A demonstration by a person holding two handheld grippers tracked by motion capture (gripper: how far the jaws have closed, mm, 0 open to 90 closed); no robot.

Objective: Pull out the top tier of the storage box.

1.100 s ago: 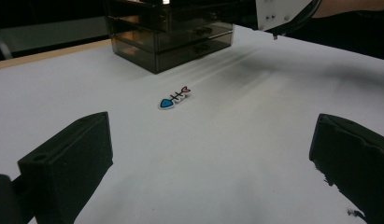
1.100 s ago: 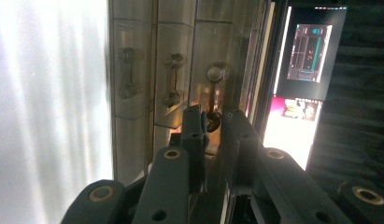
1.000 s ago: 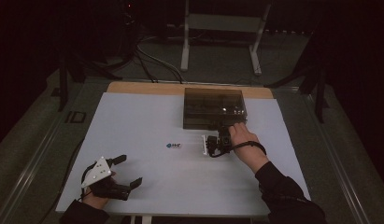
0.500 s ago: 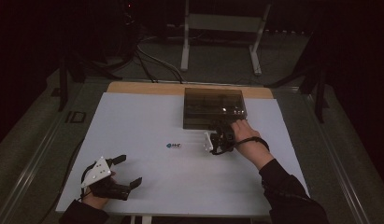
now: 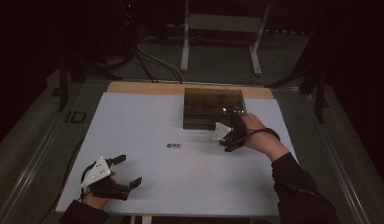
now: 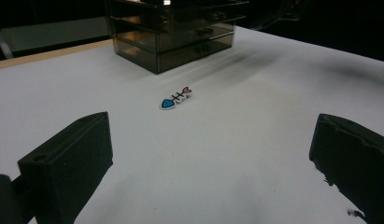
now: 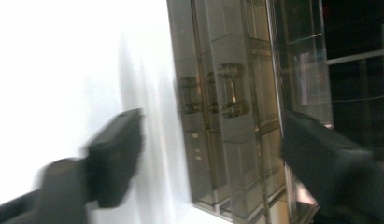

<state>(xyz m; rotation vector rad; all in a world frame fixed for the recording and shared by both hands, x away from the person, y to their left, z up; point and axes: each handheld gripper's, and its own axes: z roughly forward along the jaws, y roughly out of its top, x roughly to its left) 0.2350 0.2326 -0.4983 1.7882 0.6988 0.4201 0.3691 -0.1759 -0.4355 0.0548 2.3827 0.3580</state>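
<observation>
Drawer cabinet [image 5: 213, 107]: smoked translucent plastic, stacked drawers with small bar handles [image 7: 232, 89]; stands on the white table [image 5: 147, 121] toward its far edge, at about one o'clock from the table's centre in the high view; in the left gripper view it sits at twelve o'clock, behind the sticker; in the right gripper view it appears turned on its side, its front and handles between the two jaws.

Right gripper [image 5: 228, 135]: held in the person's right hand [image 5: 255, 133] just at the cabinet's front, near its right corner, at six o'clock from the cabinet; jaws spread wide, one at nine o'clock over bare table, the other at three o'clock across the cabinet front; nothing held between them; the view is blurred; whether a jaw touches the cabinet cannot be told.

Fish-skeleton sticker [image 6: 175, 98]: blue head, white ribs, pink tail; lies flat on the table near its centre [image 5: 174, 145], at seven o'clock from the cabinet and well apart from both grippers.

Left gripper [image 5: 126, 172]: at the table's near left corner, about seven o'clock from the centre, in the person's left hand [image 5: 98, 196]; grey three-cornered plate on top; jaws wide apart and empty, pointing toward the sticker and cabinet.

Surroundings: dark floor, cables and a metal stand leg [image 5: 185, 42] beyond the table at twelve o'clock.
</observation>
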